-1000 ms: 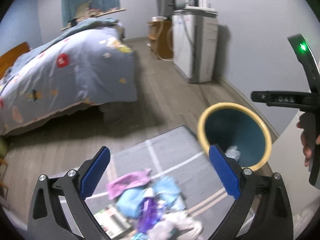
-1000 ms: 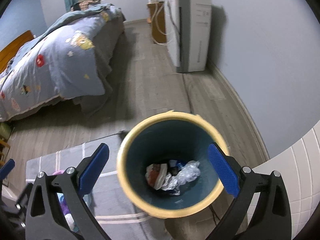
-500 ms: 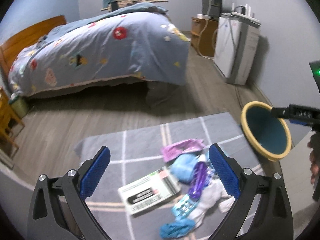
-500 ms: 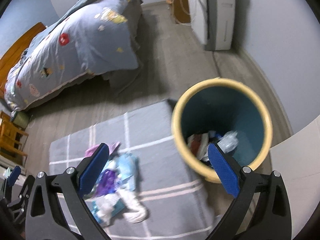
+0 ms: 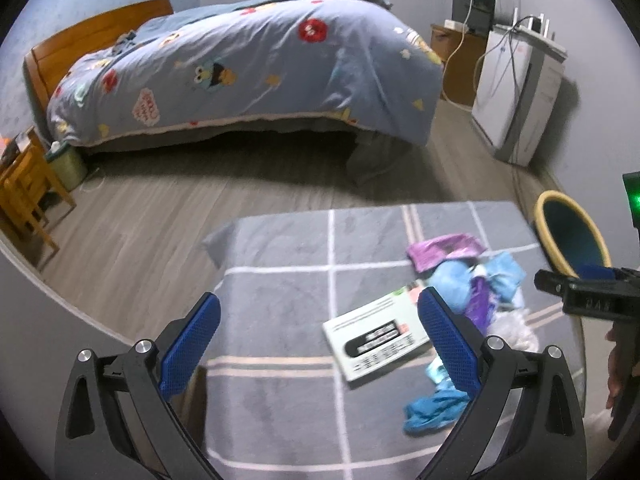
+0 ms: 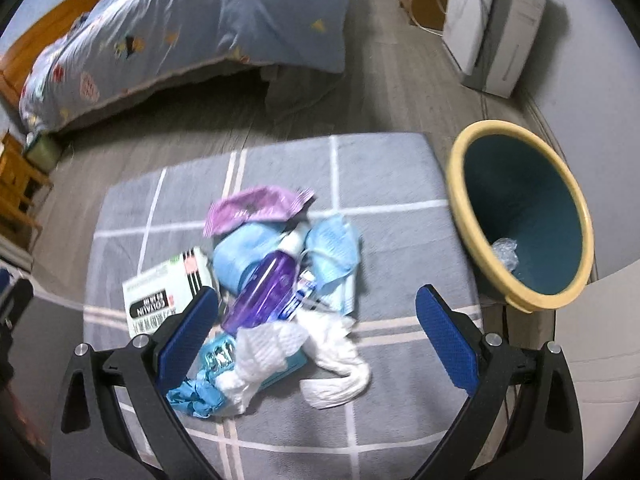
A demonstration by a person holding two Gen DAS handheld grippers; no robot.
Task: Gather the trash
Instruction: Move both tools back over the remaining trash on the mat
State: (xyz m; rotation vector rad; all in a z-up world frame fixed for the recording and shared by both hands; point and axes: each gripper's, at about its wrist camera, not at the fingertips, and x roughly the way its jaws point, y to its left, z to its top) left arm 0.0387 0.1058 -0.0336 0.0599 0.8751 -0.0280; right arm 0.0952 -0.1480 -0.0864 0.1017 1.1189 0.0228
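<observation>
Bin shifted right, crumpled plastic inside

Both grippers have swung away from the bin toward the trash on the rug. A second ago the right gripper hung directly over the bin, looking down at the litter inside; now the bin sits off to its right, and the trash pile lies between its blue fingers. The left gripper has pulled left and back: the bin has slid to the right edge of its view, the pile lies by its right finger, and far more of the bed shows.
</observation>
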